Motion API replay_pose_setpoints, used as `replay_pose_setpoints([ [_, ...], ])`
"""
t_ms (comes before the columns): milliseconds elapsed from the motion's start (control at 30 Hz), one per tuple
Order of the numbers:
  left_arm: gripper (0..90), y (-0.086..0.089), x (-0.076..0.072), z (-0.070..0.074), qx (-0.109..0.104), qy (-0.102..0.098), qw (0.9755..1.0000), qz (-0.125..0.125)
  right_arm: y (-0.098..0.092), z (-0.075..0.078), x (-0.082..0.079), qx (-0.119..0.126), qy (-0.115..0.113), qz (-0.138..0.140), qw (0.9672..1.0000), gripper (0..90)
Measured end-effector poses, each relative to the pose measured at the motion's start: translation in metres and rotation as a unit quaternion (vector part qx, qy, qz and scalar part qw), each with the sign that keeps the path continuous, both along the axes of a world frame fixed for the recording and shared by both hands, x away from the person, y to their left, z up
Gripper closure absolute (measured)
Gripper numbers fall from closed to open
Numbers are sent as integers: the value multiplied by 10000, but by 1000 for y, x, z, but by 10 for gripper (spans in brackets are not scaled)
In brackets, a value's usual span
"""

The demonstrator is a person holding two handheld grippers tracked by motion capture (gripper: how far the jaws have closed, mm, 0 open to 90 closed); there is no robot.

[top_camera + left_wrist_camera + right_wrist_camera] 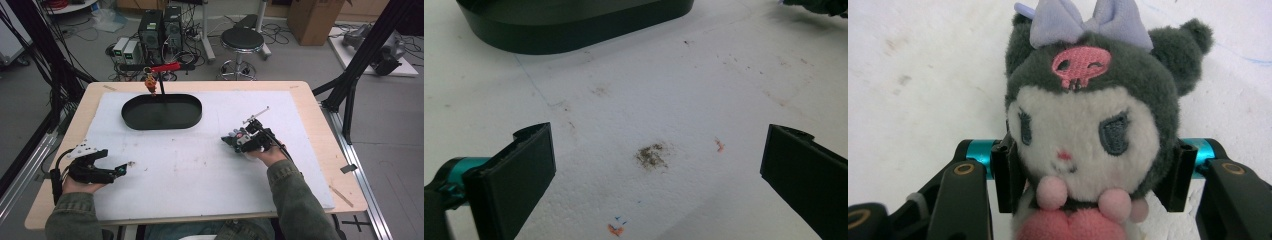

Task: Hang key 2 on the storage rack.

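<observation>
Pinched between the two black jaws of the right hand-held gripper (1088, 175) sits a small plush doll (1088, 125) with a white face, dark grey hood, lilac bow and pink skull emblem. Both pads press into the sides of the doll's head at cheek level, and the fabric bulges slightly above them. The doll faces the gripper's camera, with its pink body and two pink pom-poms low between the jaws. In the high view, the right hand-held gripper (235, 139) and the doll (231, 138) sit at the right-centre of the white foam-covered surface (200, 165), with the doll at or just above the sheet.

The left hand-held gripper (127, 165) rests near the left front edge of the surface. Its jaws stand spread wide, with bare, stained foam between them; they hold and touch nothing.

A black oval tray (161, 111) lies at the far centre of the surface, well apart from both grippers. Its dark wall (574, 30) also appears ahead of the left jaws.
</observation>
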State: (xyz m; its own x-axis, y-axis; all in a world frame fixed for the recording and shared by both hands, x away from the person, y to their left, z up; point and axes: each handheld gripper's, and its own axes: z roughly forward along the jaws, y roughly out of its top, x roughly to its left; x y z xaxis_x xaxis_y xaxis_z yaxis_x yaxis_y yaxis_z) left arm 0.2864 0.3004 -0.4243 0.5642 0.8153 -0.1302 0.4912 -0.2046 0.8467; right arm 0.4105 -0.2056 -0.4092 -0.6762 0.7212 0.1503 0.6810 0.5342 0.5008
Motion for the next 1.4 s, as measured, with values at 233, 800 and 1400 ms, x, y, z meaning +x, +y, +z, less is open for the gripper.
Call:
replay_pose_setpoints([
  [233,17,1,0,1,-51,-18,10000,14,4,15,1,85,-122,34,9999,417],
  [800,17,2,0,1,-80,-35,10000,-1,34,53,16,288,-286,138,9991,417],
  [1400,17,2,0,0,-73,-38,10000,10,54,83,36,436,-385,218,9981,417],
])
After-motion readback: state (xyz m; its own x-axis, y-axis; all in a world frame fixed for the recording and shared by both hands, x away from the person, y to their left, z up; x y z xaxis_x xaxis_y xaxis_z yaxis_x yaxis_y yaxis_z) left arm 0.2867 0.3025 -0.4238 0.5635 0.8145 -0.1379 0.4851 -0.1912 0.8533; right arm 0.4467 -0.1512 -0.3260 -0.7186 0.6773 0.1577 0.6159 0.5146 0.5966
